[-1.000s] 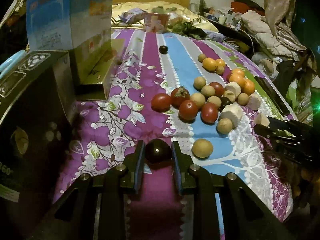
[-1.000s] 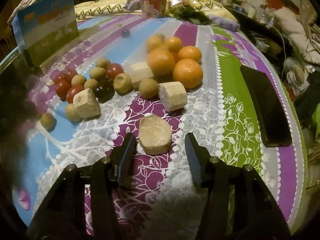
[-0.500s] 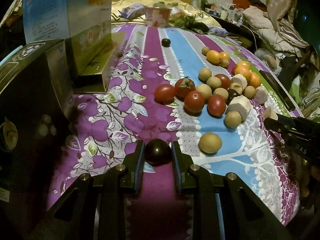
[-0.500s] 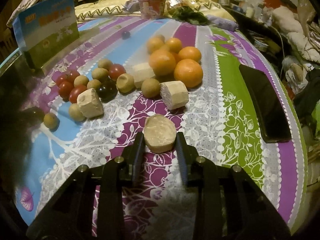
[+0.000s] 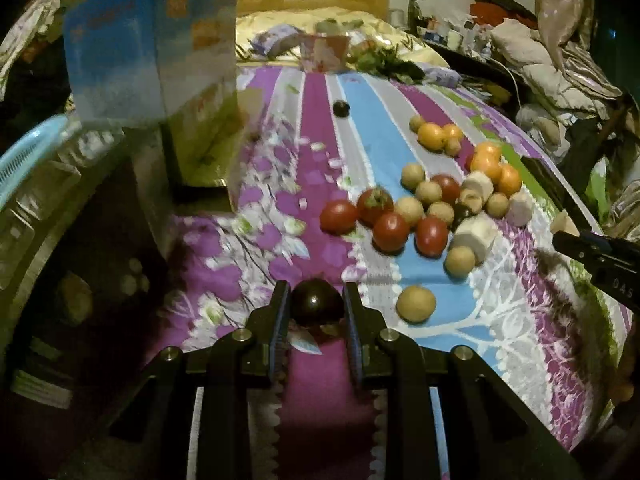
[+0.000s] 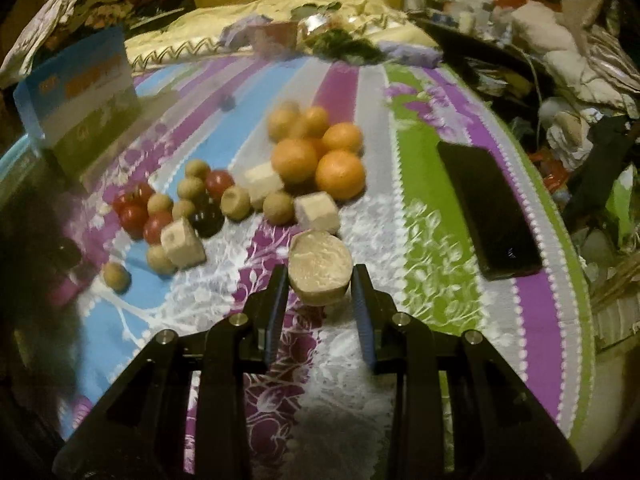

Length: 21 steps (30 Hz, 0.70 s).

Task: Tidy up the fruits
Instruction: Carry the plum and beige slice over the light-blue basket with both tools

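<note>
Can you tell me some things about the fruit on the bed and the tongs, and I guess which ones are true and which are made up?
1. The left tongs hold a dark round fruit. True.
2. The right tongs are empty. False: they grip a pale cut chunk.
3. A black phone lies on the bedspread. True.
4. The oranges sit in a bowl. False: they lie right on the bedspread.
5. A blue box stands left of the fruit. True.

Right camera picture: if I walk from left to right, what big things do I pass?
Blue box → red tomatoes → dark fruit → pale chunk held in the right gripper → oranges → black phone.
</note>
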Tool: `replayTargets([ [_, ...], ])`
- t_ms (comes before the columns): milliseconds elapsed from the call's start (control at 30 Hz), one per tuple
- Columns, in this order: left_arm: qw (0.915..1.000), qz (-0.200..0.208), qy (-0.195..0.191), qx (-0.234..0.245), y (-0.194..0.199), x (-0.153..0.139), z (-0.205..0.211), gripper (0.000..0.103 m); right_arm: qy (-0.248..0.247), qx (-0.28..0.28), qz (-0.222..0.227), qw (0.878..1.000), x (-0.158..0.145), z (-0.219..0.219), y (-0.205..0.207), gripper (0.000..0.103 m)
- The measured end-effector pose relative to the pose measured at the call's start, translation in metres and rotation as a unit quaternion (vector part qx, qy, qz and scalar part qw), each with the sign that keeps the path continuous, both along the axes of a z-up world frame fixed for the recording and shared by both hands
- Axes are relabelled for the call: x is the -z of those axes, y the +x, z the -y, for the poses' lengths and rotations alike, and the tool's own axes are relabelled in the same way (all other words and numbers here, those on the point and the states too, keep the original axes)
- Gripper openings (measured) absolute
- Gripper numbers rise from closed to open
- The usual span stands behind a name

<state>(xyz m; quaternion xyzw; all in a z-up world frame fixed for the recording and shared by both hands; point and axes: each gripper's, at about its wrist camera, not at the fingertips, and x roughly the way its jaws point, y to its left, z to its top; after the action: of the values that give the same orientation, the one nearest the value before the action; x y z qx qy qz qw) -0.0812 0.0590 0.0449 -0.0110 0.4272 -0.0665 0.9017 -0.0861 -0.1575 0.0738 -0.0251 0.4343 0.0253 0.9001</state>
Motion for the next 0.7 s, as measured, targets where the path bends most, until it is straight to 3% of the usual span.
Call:
replayTargets([
  [467,0.9980,0.061,-0.010,-0.008,-0.010,-0.077,-0.010,0.026,-0.007,0.003,0.047,0.999,-0.054,-0.008,0.000,0.033],
  [700,0.9942,0.094,-0.020,-0.048,-0.025,-0.123,-0.058,0.026,0.005,-0.044,0.074,0.996,-0.091,-0.048,0.004,0.033],
])
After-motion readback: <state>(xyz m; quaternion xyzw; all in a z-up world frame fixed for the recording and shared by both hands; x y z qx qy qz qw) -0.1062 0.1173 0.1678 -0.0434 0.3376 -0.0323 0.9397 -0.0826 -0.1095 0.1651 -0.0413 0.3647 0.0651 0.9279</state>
